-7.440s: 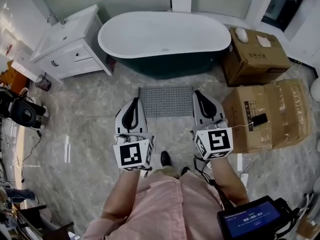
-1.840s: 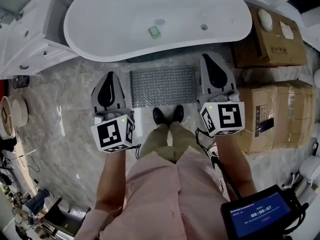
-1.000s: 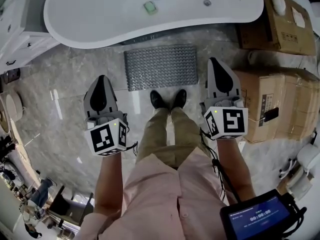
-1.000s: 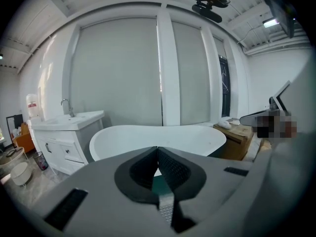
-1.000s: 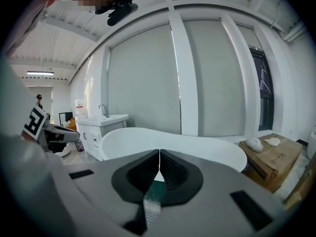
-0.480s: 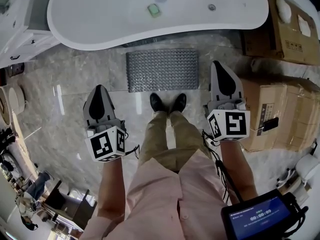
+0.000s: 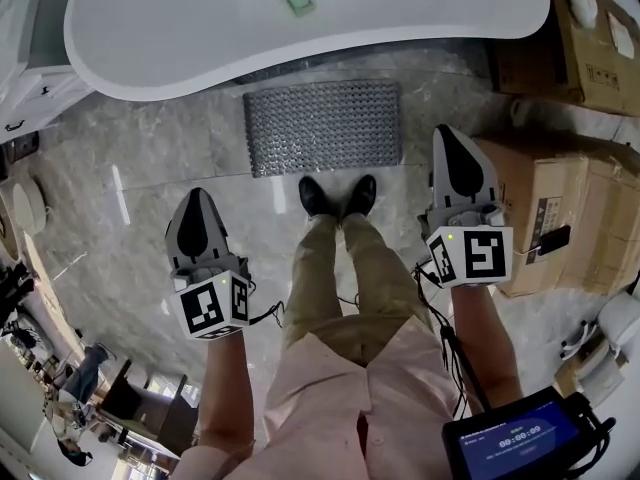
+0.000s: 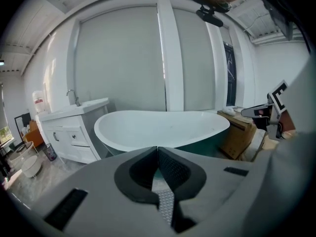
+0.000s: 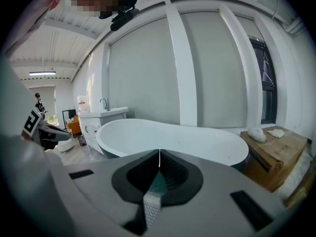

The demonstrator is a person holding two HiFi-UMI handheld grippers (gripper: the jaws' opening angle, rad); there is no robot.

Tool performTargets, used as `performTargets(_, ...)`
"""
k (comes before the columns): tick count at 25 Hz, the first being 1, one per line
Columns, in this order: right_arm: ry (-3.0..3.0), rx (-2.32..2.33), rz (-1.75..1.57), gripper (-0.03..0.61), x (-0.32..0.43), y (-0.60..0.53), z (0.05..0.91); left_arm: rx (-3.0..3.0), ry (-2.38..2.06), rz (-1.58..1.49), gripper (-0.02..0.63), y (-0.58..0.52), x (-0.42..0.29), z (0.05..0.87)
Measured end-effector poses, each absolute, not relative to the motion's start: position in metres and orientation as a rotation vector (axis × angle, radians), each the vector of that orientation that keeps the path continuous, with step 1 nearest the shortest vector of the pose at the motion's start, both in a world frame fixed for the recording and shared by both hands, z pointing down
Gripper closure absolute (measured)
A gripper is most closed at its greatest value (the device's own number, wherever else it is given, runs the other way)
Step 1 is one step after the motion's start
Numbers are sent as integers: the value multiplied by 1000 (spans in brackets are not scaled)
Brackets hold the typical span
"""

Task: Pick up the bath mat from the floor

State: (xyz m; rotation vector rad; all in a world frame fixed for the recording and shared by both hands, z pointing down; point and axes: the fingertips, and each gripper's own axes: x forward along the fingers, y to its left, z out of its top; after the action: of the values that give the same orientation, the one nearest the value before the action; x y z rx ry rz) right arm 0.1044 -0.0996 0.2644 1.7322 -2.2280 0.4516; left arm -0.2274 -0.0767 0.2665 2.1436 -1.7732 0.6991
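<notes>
The left gripper point(image 8: 158, 150) has its jaws pressed together with nothing between them, and the right gripper point(image 9: 159, 155) is the same: closed and empty. In both gripper views the gripper's own gray body fills the lower half and hides the floor ahead. Only a small dotted gray patch shows through the gap behind the closed jaws, too little to tell what it is. Above that body, each of these views shows a white bathtub point(image 8: 163, 130) against a pale wall. In the head view the left gripper point(image 7: 197, 196) and the right gripper point(image 7: 452, 133) hang clear of the floor point(image 7: 150, 168) on either side of the person's legs, well apart from each other. The bath mat point(image 7: 322, 126), gray and knobbly, lies flat on the marble floor between them and farther forward, and neither gripper touches it. Its near edge is just beside the toes of the black shoes point(image 7: 337, 196), and its far edge runs along the foot of the bathtub point(image 7: 300, 43). The top of the picture cuts off the tub, in which lies a small green thing point(image 7: 297, 0) too small to identify. The right gripper stands in front of a cardboard box point(image 7: 570, 218), and another box point(image 7: 590, 53) behind it is cut off at the right. A white cabinet point(image 7: 30, 58) is only partly in view at the left, and a screen point(image 7: 510, 438) sits at the lower right corner.
</notes>
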Motion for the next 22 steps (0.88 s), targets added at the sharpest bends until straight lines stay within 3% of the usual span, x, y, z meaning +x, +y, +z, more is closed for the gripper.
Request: performTargets(22, -2084, 1809, 531, 561, 119, -66, 371, 2131, -1743, 769, 589, -75, -269, 364)
